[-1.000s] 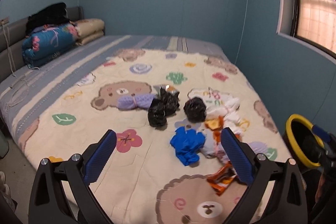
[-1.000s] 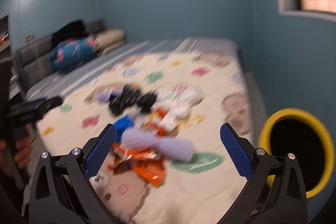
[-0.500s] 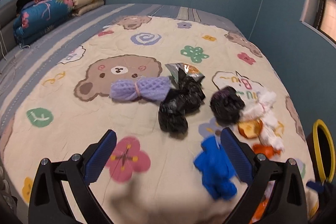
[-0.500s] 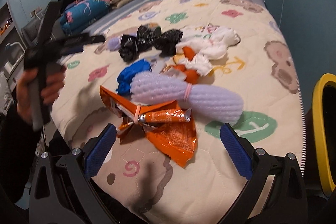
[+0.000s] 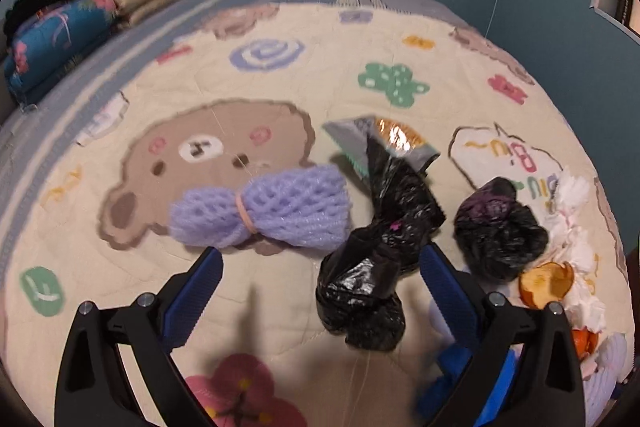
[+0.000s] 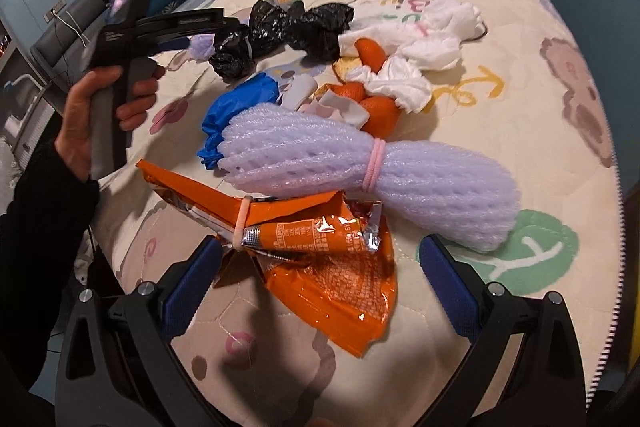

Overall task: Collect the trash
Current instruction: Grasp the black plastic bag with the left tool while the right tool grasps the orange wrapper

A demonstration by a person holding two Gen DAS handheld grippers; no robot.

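Note:
Trash lies on a cartoon bear quilt (image 5: pixel 280 327). My left gripper (image 5: pixel 320 291) is open low over a knotted black plastic bag (image 5: pixel 372 267), with a purple foam net (image 5: pixel 260 211) just ahead to the left. A second black bag (image 5: pixel 500 231) lies to the right. My right gripper (image 6: pixel 320 275) is open over an orange snack wrapper (image 6: pixel 320 247). A larger pale purple foam net (image 6: pixel 360 171) lies just beyond it. The left gripper also shows in the right wrist view (image 6: pixel 180 31), held by a hand.
A blue glove (image 6: pixel 236 115), orange peels (image 6: pixel 372 107) and white tissues (image 6: pixel 420 43) lie in the pile. A foil wrapper (image 5: pixel 380 143) sits behind the black bag. Folded bedding (image 5: pixel 60 35) is at the bed's head. The bed edge (image 6: pixel 616 227) is at the right.
Both grippers have moved forward and down toward the bed. The left now hovers at the black bag, the right at the orange wrapper. Both stay open.

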